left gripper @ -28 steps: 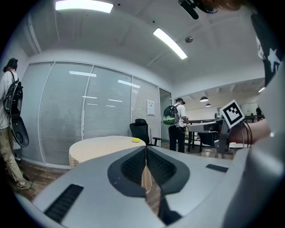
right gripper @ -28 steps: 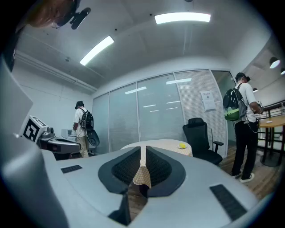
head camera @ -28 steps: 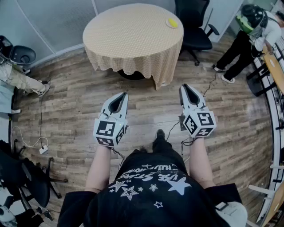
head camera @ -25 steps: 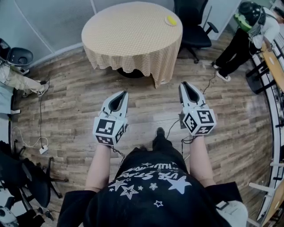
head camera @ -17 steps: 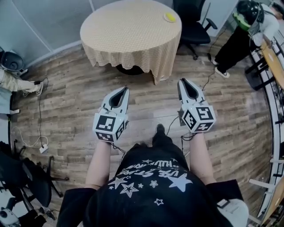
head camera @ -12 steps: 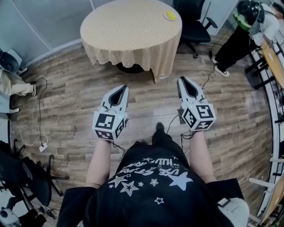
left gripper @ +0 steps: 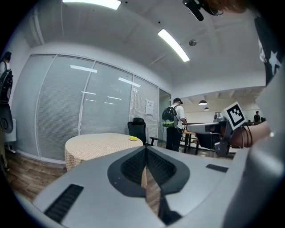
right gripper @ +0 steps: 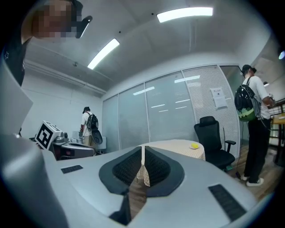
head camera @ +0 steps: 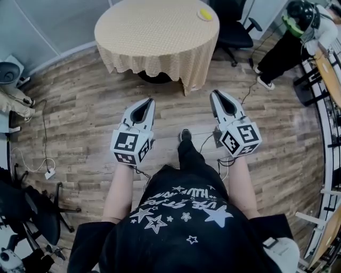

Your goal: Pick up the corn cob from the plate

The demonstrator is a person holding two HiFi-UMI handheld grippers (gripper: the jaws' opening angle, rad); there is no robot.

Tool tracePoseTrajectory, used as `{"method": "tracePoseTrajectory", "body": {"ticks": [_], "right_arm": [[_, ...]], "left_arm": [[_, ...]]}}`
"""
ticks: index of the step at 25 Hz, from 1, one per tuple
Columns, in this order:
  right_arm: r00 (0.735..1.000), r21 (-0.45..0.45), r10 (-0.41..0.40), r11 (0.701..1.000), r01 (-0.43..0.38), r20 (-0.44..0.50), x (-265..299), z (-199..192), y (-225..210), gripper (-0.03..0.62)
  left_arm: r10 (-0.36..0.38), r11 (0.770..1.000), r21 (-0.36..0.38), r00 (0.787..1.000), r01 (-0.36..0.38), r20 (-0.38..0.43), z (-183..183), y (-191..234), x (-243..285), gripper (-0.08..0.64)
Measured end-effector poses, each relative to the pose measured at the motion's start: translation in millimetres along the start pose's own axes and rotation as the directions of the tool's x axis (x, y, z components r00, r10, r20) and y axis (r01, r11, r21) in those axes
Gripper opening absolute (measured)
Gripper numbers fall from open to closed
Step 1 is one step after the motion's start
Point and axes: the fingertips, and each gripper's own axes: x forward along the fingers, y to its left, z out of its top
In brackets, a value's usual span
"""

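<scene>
Corn cob at table edge; left tongs together, right tongs just closed, empty.

Floor between you and the counter: bare boards, open straight ahead. The counter's near and left parts are bare cloth, so you can pass over them from the near rim. The plate sits at the far right rim. A black office chair stands just behind that rim and blocks that side. A standing person and a desk close off your right. A cable trails on the floor at left. A dark chair stands at your left rear.
</scene>
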Motion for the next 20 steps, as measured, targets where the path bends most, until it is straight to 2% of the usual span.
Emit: {"method": "tracePoseTrajectory", "body": {"ticks": [9,20], "right_arm": [[0.999,0.034,-0.035,0.999,0.035,0.009,41,-9,-31,0.038],[0.998,0.148,-0.068,0.987,0.068,-0.001,111,-17,-117,0.026]], "left_arm": [[0.019,1.0,0.002,0.999,-0.019,-0.039,-5,22,33,0.009],[0.03,1.0,0.01,0.996,-0.029,-0.08,-2,45,118,0.009]]}}
